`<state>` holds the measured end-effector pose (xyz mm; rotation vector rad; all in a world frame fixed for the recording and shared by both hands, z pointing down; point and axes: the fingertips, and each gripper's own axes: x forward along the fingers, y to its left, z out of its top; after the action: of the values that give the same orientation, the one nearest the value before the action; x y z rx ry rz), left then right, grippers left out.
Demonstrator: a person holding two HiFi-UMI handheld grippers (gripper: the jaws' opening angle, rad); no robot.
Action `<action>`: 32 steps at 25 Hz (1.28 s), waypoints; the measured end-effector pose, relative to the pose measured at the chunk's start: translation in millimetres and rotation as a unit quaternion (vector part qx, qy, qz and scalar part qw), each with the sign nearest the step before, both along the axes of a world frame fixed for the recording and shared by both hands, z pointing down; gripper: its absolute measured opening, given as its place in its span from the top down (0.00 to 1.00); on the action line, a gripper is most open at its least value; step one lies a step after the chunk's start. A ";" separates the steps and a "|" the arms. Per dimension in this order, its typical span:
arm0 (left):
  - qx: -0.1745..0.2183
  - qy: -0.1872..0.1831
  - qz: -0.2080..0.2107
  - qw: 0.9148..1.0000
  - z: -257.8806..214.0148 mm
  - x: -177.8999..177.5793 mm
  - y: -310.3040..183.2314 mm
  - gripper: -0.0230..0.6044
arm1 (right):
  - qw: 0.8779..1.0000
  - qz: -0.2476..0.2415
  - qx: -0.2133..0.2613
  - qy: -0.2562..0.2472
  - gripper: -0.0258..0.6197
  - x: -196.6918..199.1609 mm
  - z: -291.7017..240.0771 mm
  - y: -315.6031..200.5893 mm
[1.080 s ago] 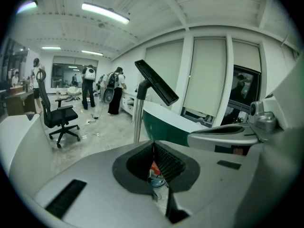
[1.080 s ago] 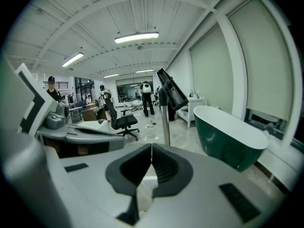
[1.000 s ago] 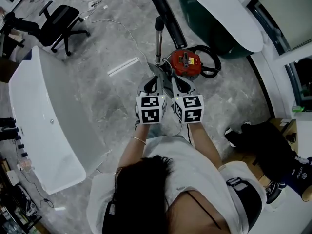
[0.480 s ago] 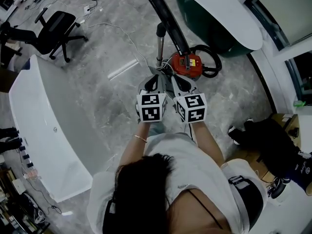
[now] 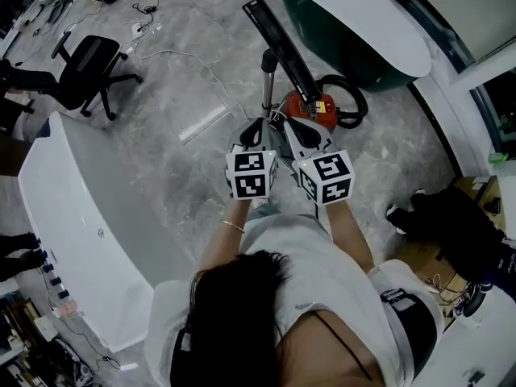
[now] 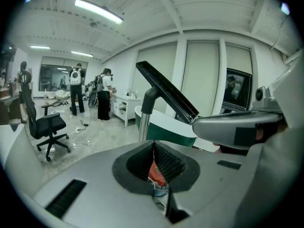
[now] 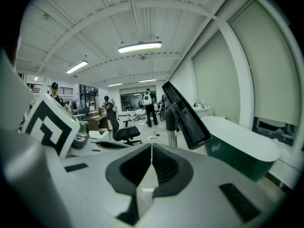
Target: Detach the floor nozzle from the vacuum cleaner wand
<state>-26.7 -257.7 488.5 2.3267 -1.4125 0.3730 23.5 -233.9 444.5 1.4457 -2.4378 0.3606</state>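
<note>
Black nozzle (image 5: 278, 39) tops the metal wand (image 5: 267, 87); left claw (image 5: 256, 129) and right claw (image 5: 295, 132) are clenched empty. Open both, steady wand, pull nozzle.

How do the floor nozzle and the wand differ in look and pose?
The floor nozzle is black, flat and long; the wand is a slim silvery tube. The floor nozzle slants, the wand stands roughly upright beneath it. They are joined.
</note>
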 end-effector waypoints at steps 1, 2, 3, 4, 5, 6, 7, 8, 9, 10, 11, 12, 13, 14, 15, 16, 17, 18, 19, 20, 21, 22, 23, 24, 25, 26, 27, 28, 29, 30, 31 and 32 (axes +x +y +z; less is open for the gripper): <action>0.002 0.001 0.004 1.000 -1.2 -0.8 -3.5 0.96 | 1.000 -0.010 -0.002 -0.003 0.93 -5.1 -2.6 -0.3; 0.002 0.002 0.007 1.000 -1.7 -1.7 -6.8 0.96 | 1.000 -0.017 -0.003 -0.005 0.93 -9.6 -4.8 -1.1; 0.003 0.003 0.009 1.000 -1.6 -2.2 -9.7 0.96 | 1.000 -0.019 -0.002 -0.005 0.93 -12.4 -6.2 -2.4; 0.003 0.003 0.012 1.000 -1.2 -2.3 -12.0 0.96 | 1.000 -0.017 0.000 -0.004 0.93 -13.4 -6.6 -4.3; 0.002 0.004 0.015 1.000 -0.5 -2.0 -13.6 0.96 | 1.000 -0.013 0.001 -0.003 0.93 -13.3 -6.2 -6.1; 0.001 0.004 0.018 1.000 0.3 -1.8 -14.9 0.96 | 1.000 -0.010 0.000 -0.002 0.93 -13.0 -5.5 -7.6; 0.000 0.004 0.021 1.000 1.3 -1.9 -16.1 0.96 | 1.000 -0.008 -0.002 -0.002 0.93 -13.2 -4.8 -8.7; -0.001 0.004 0.023 1.000 2.0 -2.3 -17.3 0.96 | 1.000 -0.010 -0.004 -0.003 0.93 -14.1 -4.5 -9.5; -0.002 0.004 0.026 1.000 2.6 -2.7 -18.4 0.96 | 1.000 -0.012 -0.006 -0.005 0.93 -15.2 -4.9 -9.9; -0.003 0.005 0.028 1.000 3.1 -2.8 -19.5 0.96 | 1.000 -0.013 -0.007 -0.006 0.93 -16.0 -6.0 -10.3; -0.004 0.005 0.031 0.999 3.5 -2.5 -20.5 0.96 | 1.000 -0.014 -0.006 -0.006 0.93 -16.3 -7.7 -10.4; -0.004 0.006 0.034 0.999 4.0 -2.3 -21.4 0.96 | 1.000 -0.015 -0.005 -0.003 0.93 -16.5 -9.5 -10.3; -0.004 0.006 0.035 0.999 4.4 -2.2 -22.4 0.96 | 1.000 -0.019 -0.005 0.000 0.93 -17.0 -11.6 -9.7; -0.004 0.007 0.035 0.999 4.8 -2.4 -23.6 0.96 | 1.000 -0.024 -0.003 0.005 0.93 -18.1 -14.5 -8.8; -0.004 0.008 0.034 0.999 5.1 -2.9 -25.0 0.96 | 1.000 -0.029 0.002 0.009 0.93 -19.3 -18.3 -7.8; -0.004 0.009 0.034 0.999 5.3 -3.5 -26.2 0.96 | 0.999 -0.032 0.008 0.012 0.93 -20.2 -22.5 -7.1; -0.004 0.010 0.033 0.999 5.5 -3.8 -27.2 0.96 | 0.999 -0.032 0.014 0.012 0.93 -20.3 -26.3 -6.8; -0.004 0.011 0.033 0.999 5.4 -4.1 -27.8 0.96 | 0.999 -0.029 0.018 0.011 0.93 -19.5 -29.7 -7.1; -0.005 0.011 0.033 0.999 5.0 -4.2 -28.3 0.96 | 0.999 -0.025 0.022 0.008 0.93 -18.0 -32.7 -7.9; -0.005 0.012 0.033 0.999 4.2 -4.5 -28.9 0.96 | 0.999 -0.021 0.024 0.005 0.93 -16.1 -35.4 -9.0; -0.005 0.012 0.032 0.999 3.5 -4.6 -29.8 0.96 | 0.999 -0.018 0.026 0.002 0.93 -13.9 -37.7 -10.2; -0.005 0.012 0.031 0.999 3.3 -4.4 -30.5 0.96 | 1.000 -0.016 0.027 -0.001 0.93 -11.4 -39.2 -11.1; -0.005 0.011 0.030 0.999 3.5 -3.6 -30.8 0.96 | 1.000 -0.015 0.026 -0.004 0.93 -8.8 -39.8 -11.5; -0.005 0.011 0.030 0.999 4.0 -2.5 -30.7 0.96 | 1.000 -0.014 0.025 -0.006 0.93 -6.3 -39.9 -11.5; -0.005 0.010 0.030 0.999 4.6 -1.4 -30.4 0.96 | 1.000 -0.014 0.024 -0.007 0.93 -4.2 -40.0 -11.3; -0.006 0.009 0.030 1.000 5.1 -0.6 -30.3 0.96 | 1.000 -0.014 0.024 -0.007 0.93 -2.7 -40.0 -11.4; -0.007 0.009 0.028 1.000 5.5 0.0 -30.9 0.96 | 1.000 -0.014 0.025 -0.004 0.93 -1.8 -39.8 -12.1; -0.007 0.009 0.027 1.000 5.8 0.4 -32.2 0.96 | 1.000 -0.016 0.026 0.002 0.93 -1.7 -39.4 -13.2; -0.007 0.008 0.025 1.000 5.6 0.8 -33.9 0.96 | 0.999 -0.019 0.028 0.009 0.93 -1.9 -39.1 -14.5; -0.007 0.007 0.023 1.000 5.2 1.5 -35.6 0.96 | 0.999 -0.022 0.030 0.014 0.93 -2.1 -39.3 -15.8; -0.006 0.006 0.022 1.000 4.7 2.5 -37.4 0.96 | 0.999 -0.024 0.032 0.013 0.93 -2.0 -40.1 -17.2; -0.006 0.005 0.022 1.000 4.3 3.6 -39.1 0.96 | 0.999 -0.026 0.033 0.009 0.93 -1.4 -41.2 -18.9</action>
<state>-23.1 -296.8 492.8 2.3496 -1.3539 0.3808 22.1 -252.8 403.3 1.4018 -2.4899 0.2568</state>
